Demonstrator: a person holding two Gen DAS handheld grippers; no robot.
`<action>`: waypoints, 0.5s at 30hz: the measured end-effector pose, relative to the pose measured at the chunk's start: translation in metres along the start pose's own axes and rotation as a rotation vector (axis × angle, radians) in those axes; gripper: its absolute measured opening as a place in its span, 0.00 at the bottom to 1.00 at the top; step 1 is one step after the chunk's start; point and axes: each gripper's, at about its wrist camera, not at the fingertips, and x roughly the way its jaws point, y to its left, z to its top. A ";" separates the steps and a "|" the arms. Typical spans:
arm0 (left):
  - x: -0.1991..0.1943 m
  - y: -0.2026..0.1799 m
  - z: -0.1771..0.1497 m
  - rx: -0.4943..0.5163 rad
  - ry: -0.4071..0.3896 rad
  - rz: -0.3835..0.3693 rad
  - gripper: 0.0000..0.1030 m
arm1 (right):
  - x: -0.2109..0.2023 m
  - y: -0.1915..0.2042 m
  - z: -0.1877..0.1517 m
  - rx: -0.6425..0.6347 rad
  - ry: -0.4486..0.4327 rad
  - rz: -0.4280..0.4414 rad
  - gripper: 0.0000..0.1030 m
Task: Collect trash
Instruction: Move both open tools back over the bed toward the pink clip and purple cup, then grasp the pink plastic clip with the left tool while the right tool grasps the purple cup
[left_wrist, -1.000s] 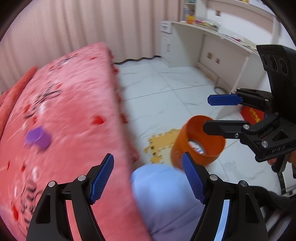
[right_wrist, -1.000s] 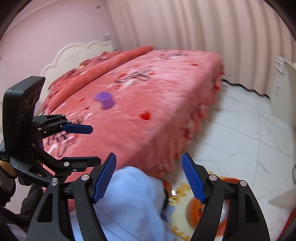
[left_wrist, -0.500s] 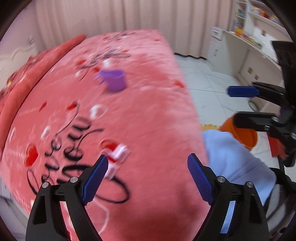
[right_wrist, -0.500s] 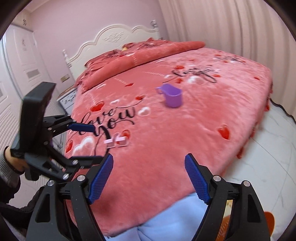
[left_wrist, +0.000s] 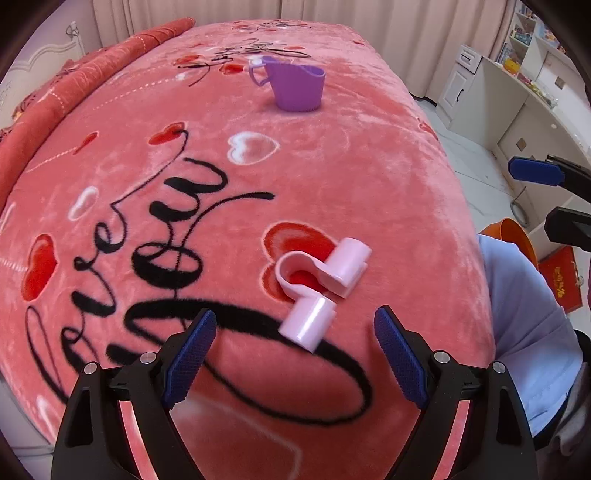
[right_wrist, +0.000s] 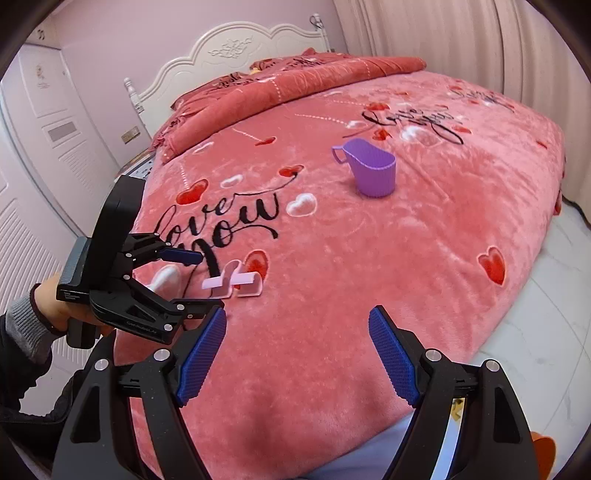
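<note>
A pale pink curled plastic piece lies on the red heart-patterned bedspread, just ahead of my left gripper, which is open and empty with the piece's near end between its fingertips. The piece also shows in the right wrist view. A purple plastic cup stands upright farther up the bed; it also shows in the right wrist view. My right gripper is open and empty above the bed's near edge. The left gripper shows from the side.
An orange bin stands on the white floor right of the bed, beside a red box. A white desk and cabinets line the right wall. The headboard and a white door are at the far left.
Both grippers have swung from the floor and orange bin toward the bed. The left gripper has come close to the pink piece. Both jaws stay open.
</note>
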 end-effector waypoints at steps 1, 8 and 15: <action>0.004 0.002 0.001 0.000 0.006 -0.008 0.81 | 0.002 -0.001 0.001 0.003 0.004 -0.001 0.77; 0.015 0.004 0.002 0.016 0.018 -0.076 0.37 | 0.016 -0.006 0.002 0.018 0.026 -0.007 0.77; 0.007 0.000 -0.002 0.033 0.020 -0.081 0.29 | 0.022 -0.006 0.006 0.005 0.021 0.004 0.77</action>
